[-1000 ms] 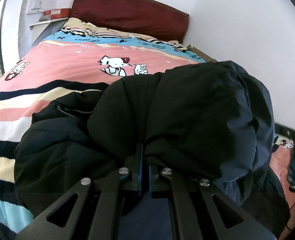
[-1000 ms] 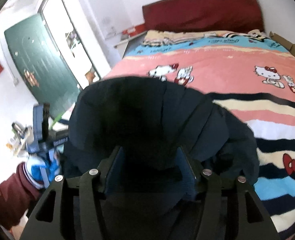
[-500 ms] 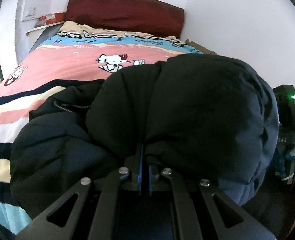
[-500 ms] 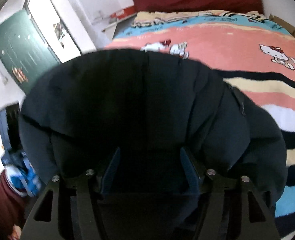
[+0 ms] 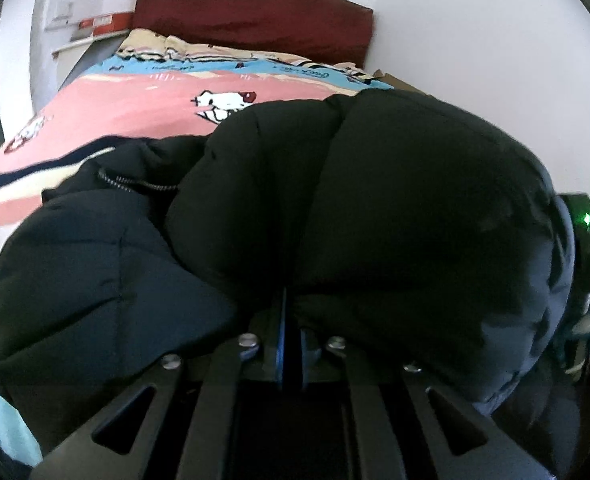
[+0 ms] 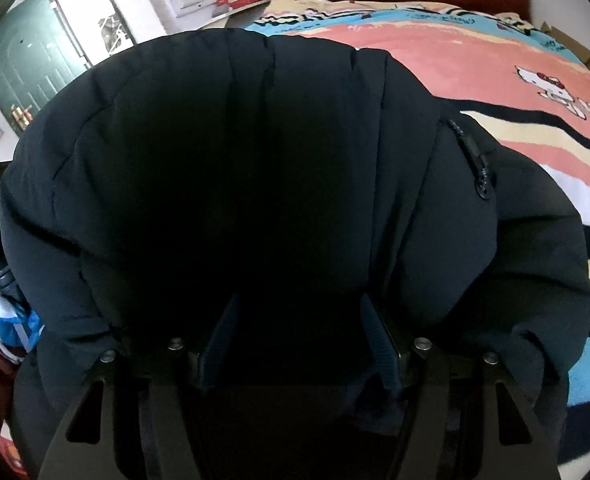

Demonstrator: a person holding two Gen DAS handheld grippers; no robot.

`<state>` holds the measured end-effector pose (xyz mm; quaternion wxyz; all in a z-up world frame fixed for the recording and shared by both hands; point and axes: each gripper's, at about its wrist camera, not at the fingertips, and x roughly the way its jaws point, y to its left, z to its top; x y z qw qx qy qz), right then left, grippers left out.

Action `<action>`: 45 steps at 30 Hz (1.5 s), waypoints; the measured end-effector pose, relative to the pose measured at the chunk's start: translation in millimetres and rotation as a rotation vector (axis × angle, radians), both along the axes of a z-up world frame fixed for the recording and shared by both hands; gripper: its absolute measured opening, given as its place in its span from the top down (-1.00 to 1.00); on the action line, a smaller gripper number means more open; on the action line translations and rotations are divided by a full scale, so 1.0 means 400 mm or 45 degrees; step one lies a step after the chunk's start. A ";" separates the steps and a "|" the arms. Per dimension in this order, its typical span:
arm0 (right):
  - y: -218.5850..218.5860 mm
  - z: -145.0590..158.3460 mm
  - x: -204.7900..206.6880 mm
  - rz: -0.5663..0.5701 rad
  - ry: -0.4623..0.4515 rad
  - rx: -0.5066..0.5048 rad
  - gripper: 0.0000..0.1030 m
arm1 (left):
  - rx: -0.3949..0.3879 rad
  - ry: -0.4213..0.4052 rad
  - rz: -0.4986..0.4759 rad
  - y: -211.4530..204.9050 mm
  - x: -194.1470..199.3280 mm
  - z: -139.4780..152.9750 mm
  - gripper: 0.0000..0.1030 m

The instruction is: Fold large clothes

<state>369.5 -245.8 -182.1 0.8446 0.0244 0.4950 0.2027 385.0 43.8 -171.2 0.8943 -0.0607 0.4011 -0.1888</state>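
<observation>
The left gripper [image 5: 291, 320] was clenched on a fold of the jacket [image 5: 375, 208], the right gripper [image 6: 299, 320] grasped its thick bunched edge, at the bed's [image 5: 143, 104] foot end.

Home bedroom, bed [image 5: 143, 112] with cartoon-cat striped blanket, dark red headboard [image 5: 255, 12], probably a green door [image 6: 23, 64]

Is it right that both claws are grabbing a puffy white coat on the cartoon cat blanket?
Not quite: the coat is dark, nearly black, not white, as the right wrist view shows. The left claw and right claw do grab it, on the cartoon cat blanket.
</observation>
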 end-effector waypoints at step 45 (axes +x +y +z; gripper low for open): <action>0.043 0.302 0.144 0.050 -0.288 0.084 -0.54 | -0.001 -0.020 -0.150 -0.123 0.207 0.158 0.64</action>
